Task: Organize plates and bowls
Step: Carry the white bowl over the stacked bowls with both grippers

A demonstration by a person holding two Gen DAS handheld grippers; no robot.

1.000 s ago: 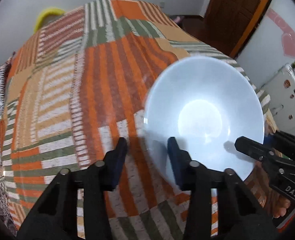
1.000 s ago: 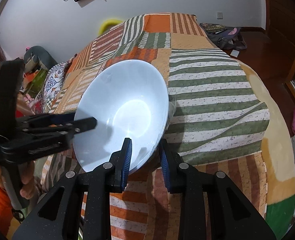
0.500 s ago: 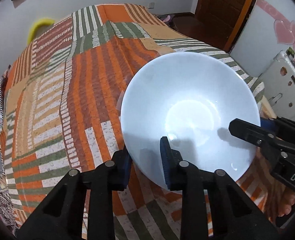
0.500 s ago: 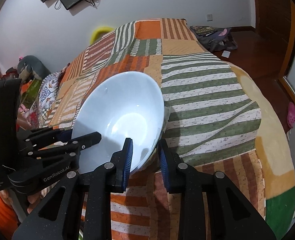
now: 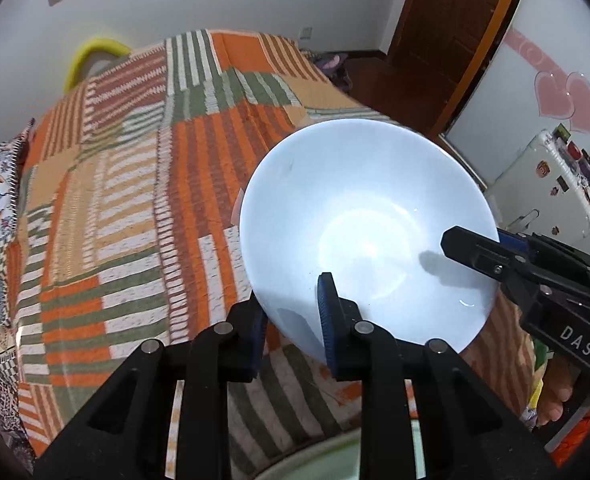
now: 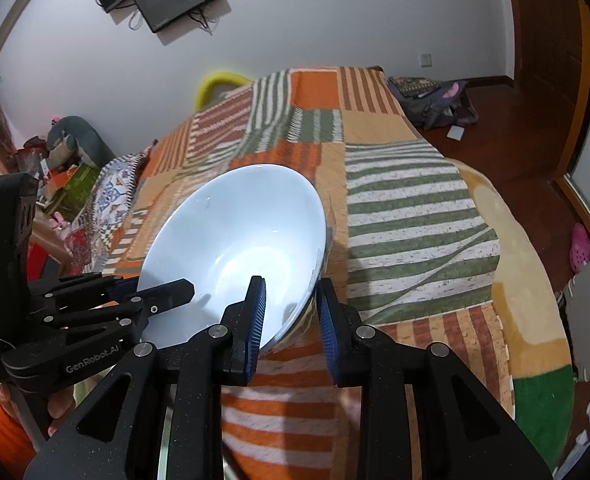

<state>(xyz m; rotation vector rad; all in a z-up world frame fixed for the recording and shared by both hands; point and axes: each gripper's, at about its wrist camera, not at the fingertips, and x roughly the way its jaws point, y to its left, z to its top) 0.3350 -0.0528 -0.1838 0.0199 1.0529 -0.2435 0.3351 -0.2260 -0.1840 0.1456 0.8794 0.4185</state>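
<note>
Right gripper (image 5: 491,248) marked "DAS"; left gripper (image 6: 151,300) "GenRobot.AI"; bowl (image 5: 367,236) seemingly unmarked.

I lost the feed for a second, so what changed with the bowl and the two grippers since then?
The left gripper, open beside the rim a second ago, has closed on the white bowl. Both cameras now see more wall and less bedspread. The right gripper kept its grip on the opposite rim throughout.

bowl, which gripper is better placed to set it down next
Left, probably. The left gripper and right gripper both clamp the bowl by its rim, but a green dish lies directly under the left one.
</note>
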